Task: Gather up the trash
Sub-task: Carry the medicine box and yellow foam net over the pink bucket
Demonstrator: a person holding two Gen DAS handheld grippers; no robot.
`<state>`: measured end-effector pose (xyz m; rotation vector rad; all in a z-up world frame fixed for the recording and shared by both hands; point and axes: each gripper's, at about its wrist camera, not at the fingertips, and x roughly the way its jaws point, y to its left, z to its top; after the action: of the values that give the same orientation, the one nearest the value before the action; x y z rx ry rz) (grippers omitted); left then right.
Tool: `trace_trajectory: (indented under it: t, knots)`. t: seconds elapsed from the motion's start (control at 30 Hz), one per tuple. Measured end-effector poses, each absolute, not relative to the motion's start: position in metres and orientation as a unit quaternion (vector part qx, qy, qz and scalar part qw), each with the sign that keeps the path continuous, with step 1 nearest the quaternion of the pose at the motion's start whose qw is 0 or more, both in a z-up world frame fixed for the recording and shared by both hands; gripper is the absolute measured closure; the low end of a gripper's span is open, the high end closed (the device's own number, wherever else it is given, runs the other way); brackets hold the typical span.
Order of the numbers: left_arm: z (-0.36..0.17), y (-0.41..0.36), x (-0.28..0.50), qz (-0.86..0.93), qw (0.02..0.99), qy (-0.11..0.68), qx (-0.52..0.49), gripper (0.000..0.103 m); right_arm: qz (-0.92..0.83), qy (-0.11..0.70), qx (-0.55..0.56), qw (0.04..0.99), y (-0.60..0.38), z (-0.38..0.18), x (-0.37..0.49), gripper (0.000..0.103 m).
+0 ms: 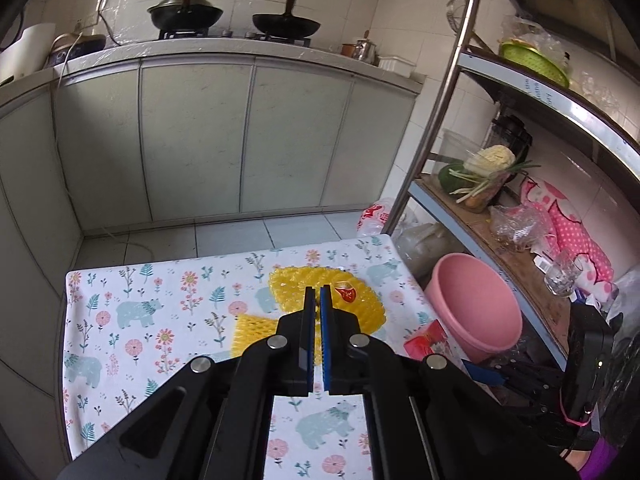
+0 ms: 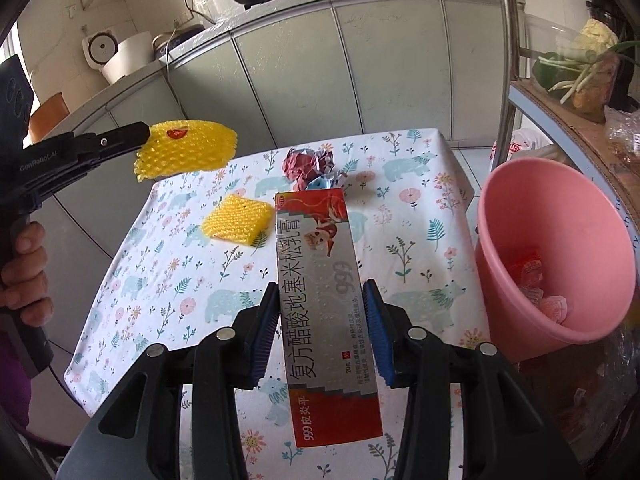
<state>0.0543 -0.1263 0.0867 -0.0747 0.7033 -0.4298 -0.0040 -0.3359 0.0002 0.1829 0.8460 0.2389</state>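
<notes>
1. The left gripper (image 2: 146, 133) has its jaws pinched fully together on the edge of a yellow foam fruit net (image 2: 188, 148), holding it clear above the table's left side so it can be carried off.
2. The right gripper (image 2: 322, 328) holds a red-and-silver ointment box (image 2: 320, 296) lengthwise, jaws about half open and pressed on its long sides.
3. Left on the floral tablecloth (image 2: 408, 248): a second foam net (image 2: 238, 220) and crumpled paper (image 2: 310, 166) toward the far edge.
4. The pink bucket (image 2: 516, 216), just right of the table, already holds wrappers, so it likely serves as the bin.
</notes>
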Motion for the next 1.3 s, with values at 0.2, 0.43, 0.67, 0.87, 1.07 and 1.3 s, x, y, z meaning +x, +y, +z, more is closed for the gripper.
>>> trace_trajectory:
  t: [0.2,0.43,0.67,0.87,1.07,1.3]
  knots:
    - [0.094,-0.157,0.048,-0.238,0.911,0.336,-0.027,0.101,0.098,0.394,0.098,0.909,-0.354,0.01,-0.013,0.06]
    - [0.101,-0.2,0.048,-0.277,0.903,0.327,-0.015,0.101,0.057,0.373,0.114,0.919,-0.39,0.021,-0.019,0.06]
    - [0.104,-0.25,0.052,-0.32,0.891,0.323,-0.002,0.101,-0.001,0.354,0.135,0.926,-0.436,0.028,-0.024,0.06]
    - [0.094,-0.291,0.058,-0.35,0.876,0.331,0.008,0.101,-0.049,0.345,0.156,0.924,-0.478,0.025,-0.021,0.06]
    - [0.078,-0.329,0.067,-0.369,0.863,0.344,0.015,0.101,-0.075,0.345,0.163,0.921,-0.498,0.017,-0.011,0.06]
    - [0.057,-0.364,0.077,-0.384,0.85,0.36,0.024,0.101,-0.096,0.347,0.161,0.919,-0.515,0.007,0.008,0.06]
